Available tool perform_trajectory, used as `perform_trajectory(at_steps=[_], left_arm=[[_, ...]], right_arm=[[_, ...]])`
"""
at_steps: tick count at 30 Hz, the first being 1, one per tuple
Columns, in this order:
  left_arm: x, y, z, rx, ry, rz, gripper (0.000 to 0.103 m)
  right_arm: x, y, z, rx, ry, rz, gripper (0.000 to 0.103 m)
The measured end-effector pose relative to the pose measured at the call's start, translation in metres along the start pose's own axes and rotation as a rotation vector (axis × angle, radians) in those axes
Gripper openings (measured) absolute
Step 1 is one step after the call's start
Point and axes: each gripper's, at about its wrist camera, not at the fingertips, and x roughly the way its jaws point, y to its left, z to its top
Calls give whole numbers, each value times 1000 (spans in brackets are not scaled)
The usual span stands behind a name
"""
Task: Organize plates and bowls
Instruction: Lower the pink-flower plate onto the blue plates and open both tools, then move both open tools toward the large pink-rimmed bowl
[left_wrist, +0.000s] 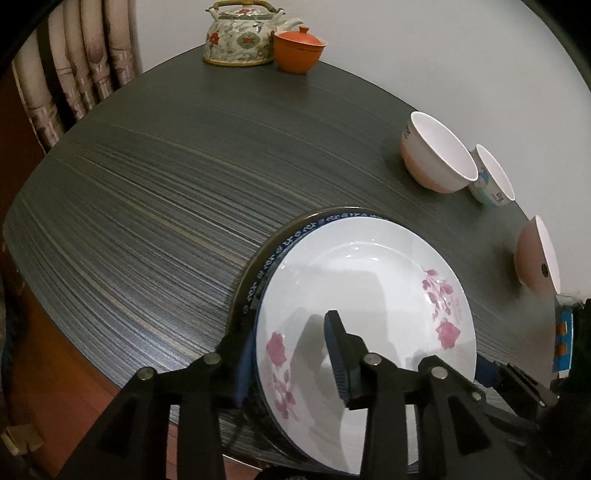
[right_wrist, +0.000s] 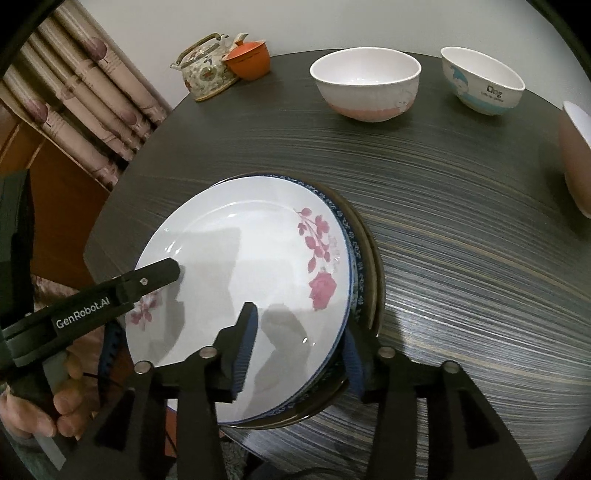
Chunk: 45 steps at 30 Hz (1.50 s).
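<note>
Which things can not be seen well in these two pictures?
- Lower plates, both views: the rose plate covers all but their rims; their count is unclear.
- Third bowl, right wrist view: cut by the frame edge.
- Teapot spout, both views: partly behind the orange lidded cup.

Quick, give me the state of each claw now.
Left claw: straddles the plate stack rim, one finger above, one below; grip cannot be told.
Right claw: same, opposite rim.

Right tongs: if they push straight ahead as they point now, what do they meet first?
The right tongs already straddle the near rim of the stack under the white rose-patterned plate, so pushing ahead probably drives deeper onto that rim; depth is unclear.
</note>
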Motion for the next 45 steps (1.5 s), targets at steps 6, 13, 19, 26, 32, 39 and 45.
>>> perform_trajectory(at_steps=[6,13,19,26,32,39,45], left_arm=[[1,-1,-1,-1,-3,-4,42],[-1,1,-2,5,-13,-7,48],[-12,-4,-2,46,-87,17,52],[-13,-2,-2,41,-95,14,52],[-16,-2,-3,46,-115,15,52],[-19,-1,-3,47,-125,24,52],[-17,-1,-3,43,-124,28,52]], right_arm=[[2,9,-1,-22,10,-31,51],[5,16,2,-39,34,-67,55],[7,22,4,-31,47,-92,59],[8,24,4,-33,42,-106,61],[0,27,2,-56,1,-115,66],[-16,31,2,-100,-77,-166,71],[-29,17,-2,-91,-126,-231,71]])
